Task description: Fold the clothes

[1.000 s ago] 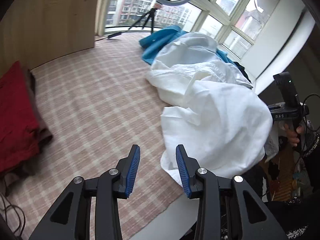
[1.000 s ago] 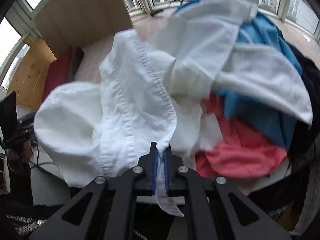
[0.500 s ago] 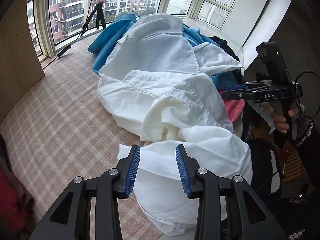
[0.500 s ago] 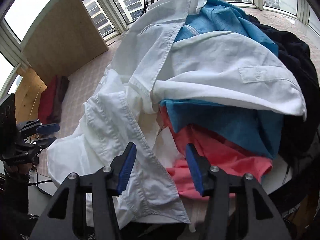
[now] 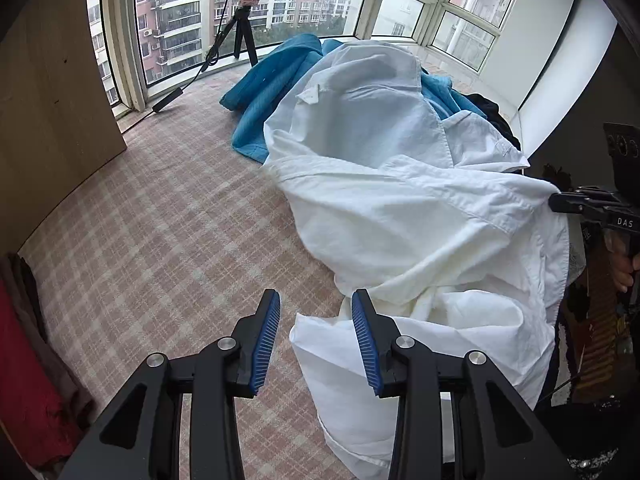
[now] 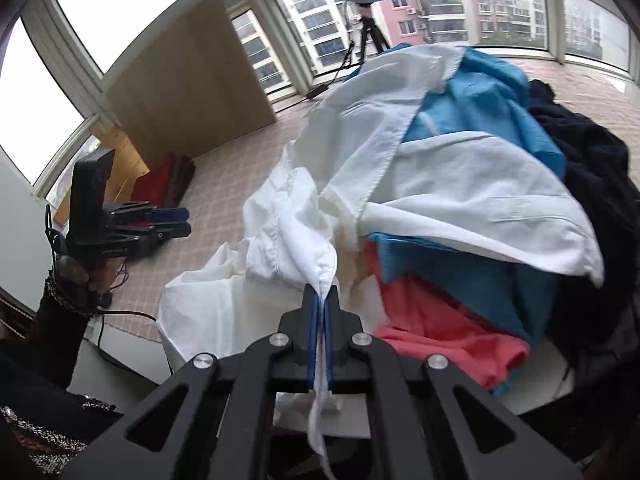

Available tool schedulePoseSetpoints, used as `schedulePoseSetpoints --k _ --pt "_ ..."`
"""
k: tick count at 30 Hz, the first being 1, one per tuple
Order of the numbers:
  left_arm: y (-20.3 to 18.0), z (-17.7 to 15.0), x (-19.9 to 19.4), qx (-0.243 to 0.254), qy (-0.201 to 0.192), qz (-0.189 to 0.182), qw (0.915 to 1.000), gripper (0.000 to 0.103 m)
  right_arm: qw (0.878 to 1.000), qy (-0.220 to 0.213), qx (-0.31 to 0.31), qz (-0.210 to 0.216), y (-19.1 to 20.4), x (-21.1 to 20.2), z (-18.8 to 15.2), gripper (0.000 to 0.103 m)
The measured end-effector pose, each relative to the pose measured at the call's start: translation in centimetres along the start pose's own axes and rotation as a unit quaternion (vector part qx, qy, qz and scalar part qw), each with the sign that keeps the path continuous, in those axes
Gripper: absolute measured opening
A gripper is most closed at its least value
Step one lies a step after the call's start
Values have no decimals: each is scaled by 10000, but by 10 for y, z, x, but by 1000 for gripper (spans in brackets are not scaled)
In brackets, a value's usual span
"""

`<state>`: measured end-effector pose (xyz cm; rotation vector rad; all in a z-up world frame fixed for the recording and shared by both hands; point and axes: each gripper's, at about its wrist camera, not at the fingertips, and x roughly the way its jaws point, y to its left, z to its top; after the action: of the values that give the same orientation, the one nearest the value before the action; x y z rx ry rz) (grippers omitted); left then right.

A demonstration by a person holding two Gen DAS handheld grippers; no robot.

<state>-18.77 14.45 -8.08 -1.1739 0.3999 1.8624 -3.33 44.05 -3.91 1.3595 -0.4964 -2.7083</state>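
A crumpled white shirt [image 5: 400,220] lies across the right side of the checked table cover [image 5: 160,220], on top of a heap of clothes. My left gripper [image 5: 316,320] is open just above the near corner of the white cloth, with nothing between its blue pads. My right gripper [image 6: 320,300] is shut on a bunched edge of the white shirt [image 6: 288,240], and a strip of cloth hangs down between its fingers. In the left wrist view the right gripper [image 5: 576,204] pinches the shirt's far right edge. The left gripper [image 6: 168,220] shows at the left of the right wrist view.
Under the white cloth lie a blue garment [image 6: 460,92], a coral one [image 6: 432,320] and a dark one [image 6: 600,180]. Red clothes [image 5: 24,380] are stacked at the table's left edge. A ring light tripod [image 5: 244,28] stands by the windows, and a wooden panel [image 5: 48,100] at the left.
My right gripper, open half a second ago, has shut on a bunched edge of the white shirt. The left gripper stays open and has shifted over the shirt's near corner.
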Motion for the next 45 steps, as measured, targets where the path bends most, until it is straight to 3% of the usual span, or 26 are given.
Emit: schedulePoseSetpoints --k 2,4,6,9,13,22,28,30,31,32,33,36,40,42,45 --pt "-8 10 3 170 4 -77 9998 36 9962 -382 466 -629 -35 -45 -11 3" --pt "-22 24 9 468 26 -91 9989 36 9846 -676 1073 -1200 -74 -83 -27 3" --pt "-39 39 14 779 32 -148 9968 36 9721 -853 1696 -1381 -115 -114 -47 3" --pt "-75 59 26 1403 49 -322 9896 37 9679 -952 2090 -1020 -136 -123 -65 3" --pt "-110 67 49 2008 239 -378 9786 39 9721 -906 1967 -904 -130 -112 -70 3" --pt "-121 35 106 2400 919 -313 9659 44 9770 -660 1835 -868 -136 -92 -66 3" --pt "-125 47 125 2429 746 -298 9667 43 9780 -320 1889 -824 -145 -76 -70 4" --pt "-125 51 129 2389 754 -339 9675 37 9786 -223 1882 -804 -148 -72 -75 8" --pt "-126 51 131 2387 805 -372 9671 19 9788 -175 1878 -794 -149 -70 -78 12" --pt "-128 51 132 2408 841 -402 9661 8 9791 -139 1872 -785 -150 -67 -80 24" --pt "-129 51 131 2435 810 -414 9656 6 9793 -130 1862 -778 -150 -64 -82 37" --pt "-125 56 118 2322 653 -519 9691 1 9801 -104 1832 -758 -149 -54 -89 40" --pt "-119 65 96 2165 487 -614 9731 0 9811 -69 1791 -731 -148 -41 -98 37" --pt "-118 71 77 2136 318 -554 9748 0 9816 -51 1771 -718 -148 -35 -103 3" --pt "-109 86 30 1910 -174 -503 9801 0 9832 -325 1671 -654 -140 -47 -93 3"
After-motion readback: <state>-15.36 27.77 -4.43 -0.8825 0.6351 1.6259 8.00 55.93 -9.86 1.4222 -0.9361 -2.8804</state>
